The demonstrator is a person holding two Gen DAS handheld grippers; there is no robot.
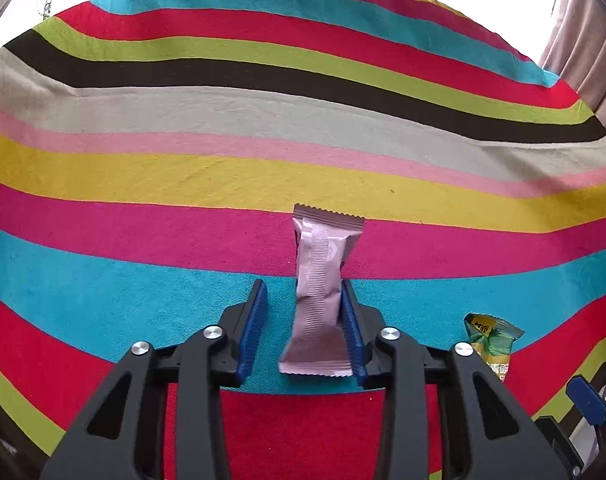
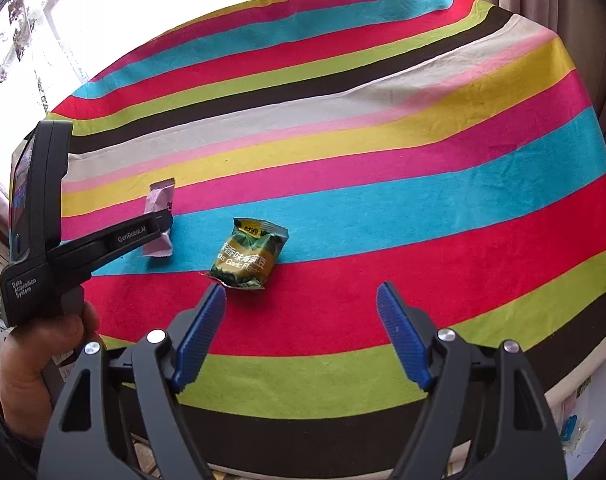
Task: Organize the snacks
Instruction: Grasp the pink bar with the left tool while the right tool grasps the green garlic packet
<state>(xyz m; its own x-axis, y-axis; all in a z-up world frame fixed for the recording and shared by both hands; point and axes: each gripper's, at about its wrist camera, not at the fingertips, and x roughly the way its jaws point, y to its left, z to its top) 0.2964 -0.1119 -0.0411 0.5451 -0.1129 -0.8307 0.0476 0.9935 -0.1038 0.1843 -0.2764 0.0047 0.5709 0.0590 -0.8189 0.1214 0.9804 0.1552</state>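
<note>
Pink snack packet (mid-cloth) sits far from table edges.

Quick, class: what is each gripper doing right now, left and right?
Left gripper: open around the pink snack packet; only one pad touches it.
Right gripper: open, holding nothing, near the green snack bag.

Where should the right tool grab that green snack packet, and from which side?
Across the puffy middle of the green snack packet, coming down from above. It lies flat on the striped cloth with thin crimped ends, just ahead of the open right tool, and nothing crowds it.
</note>
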